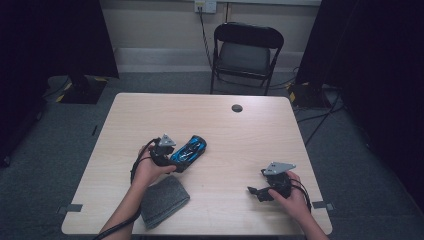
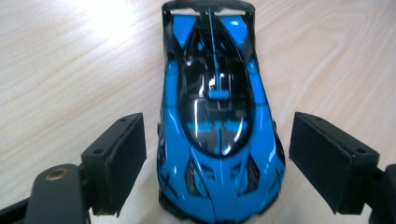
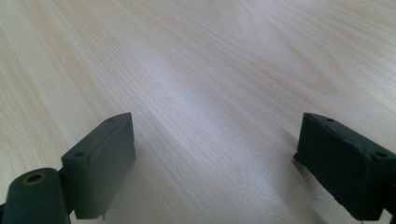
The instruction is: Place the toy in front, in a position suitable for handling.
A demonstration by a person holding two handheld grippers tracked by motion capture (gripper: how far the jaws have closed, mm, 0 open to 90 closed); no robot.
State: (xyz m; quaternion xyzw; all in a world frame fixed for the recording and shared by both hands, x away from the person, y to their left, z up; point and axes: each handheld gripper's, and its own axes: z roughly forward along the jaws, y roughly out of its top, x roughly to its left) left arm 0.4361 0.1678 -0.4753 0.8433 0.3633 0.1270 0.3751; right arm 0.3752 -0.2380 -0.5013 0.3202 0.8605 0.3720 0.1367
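A blue and black toy sports car (image 1: 192,148) rests on the light wooden table (image 1: 240,145), left of centre. My left gripper (image 1: 176,159) is open with its jaws on either side of the car's near end. In the left gripper view the car (image 2: 215,93) lies between the two black pads (image 2: 119,163), with a gap on each side, and the left gripper (image 2: 219,163) does not touch it. My right gripper (image 1: 256,182) sits low near the table's front right, open, with bare wood between the jaws of the right gripper (image 3: 215,163).
A folded grey cloth (image 1: 162,200) lies at the front left edge, under the left forearm. A small dark round cap (image 1: 237,108) marks the table's far side. A black folding chair (image 1: 246,50) stands behind the table, with cables on the floor.
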